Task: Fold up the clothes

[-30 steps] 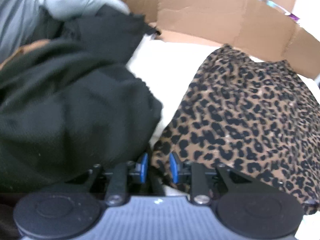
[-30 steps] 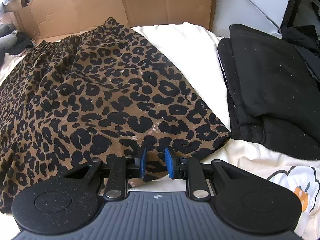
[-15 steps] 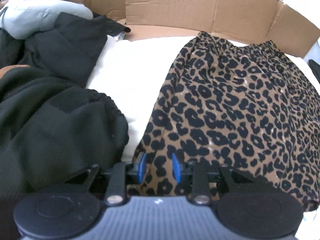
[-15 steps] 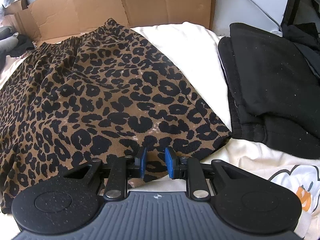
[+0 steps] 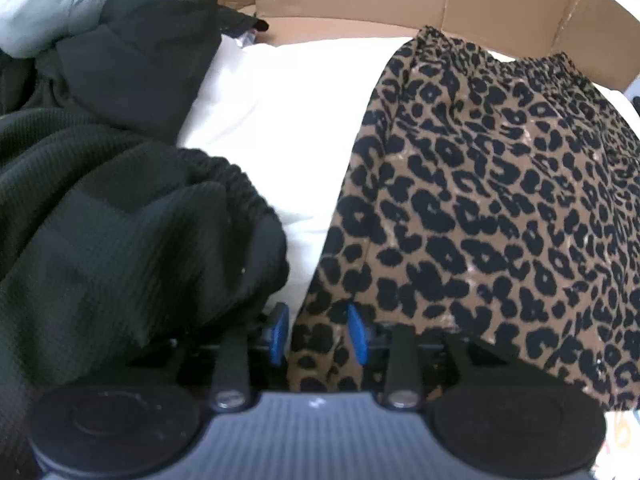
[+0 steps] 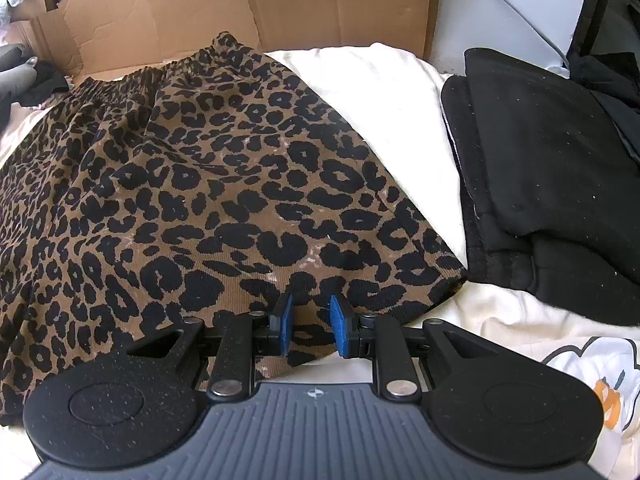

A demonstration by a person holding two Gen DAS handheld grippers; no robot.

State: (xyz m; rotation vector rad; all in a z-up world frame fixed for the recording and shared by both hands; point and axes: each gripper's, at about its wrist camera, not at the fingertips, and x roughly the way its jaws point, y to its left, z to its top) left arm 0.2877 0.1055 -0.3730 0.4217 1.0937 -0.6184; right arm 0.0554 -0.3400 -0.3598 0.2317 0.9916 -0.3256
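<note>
Surface: we saw a cream-white cloth (image 6: 384, 92) covering the surface under all the garments; at the near right in the right wrist view it carried a printed cartoon figure (image 6: 600, 380) in white and orange, cut off by the frame edge.
Room: flattened brown cardboard (image 6: 248, 4) stood along the far side in both views, with a pale wall panel (image 6: 508, 4) to its right.
Leopard skirt: the leopard-print skirt (image 6: 208, 184) lay spread flat on the cloth, its gathered waistband at the far side by the cardboard and its hem nearest us; in the left wrist view it (image 5: 500, 200) filled the right half.
Left tool: our left tool (image 5: 318, 334) had its blue pads a little apart with the skirt's near left corner bunched between them; we could not tell whether the pads pressed the fabric.
Right tool: our right tool (image 6: 310, 322) sat over the skirt's near hem toward the right corner, pads a little apart with fabric between them; again we could not tell the grip.
Other clothes: a folded black garment (image 6: 552, 184) lay to the right of the skirt, just touching its near right corner; a crumpled black pile (image 5: 112, 216) lay to its left, with a grey item (image 5: 60, 4) at the far left.
Hard to make out: the left wrist view was blurred; the hem under both tools was hidden.
</note>
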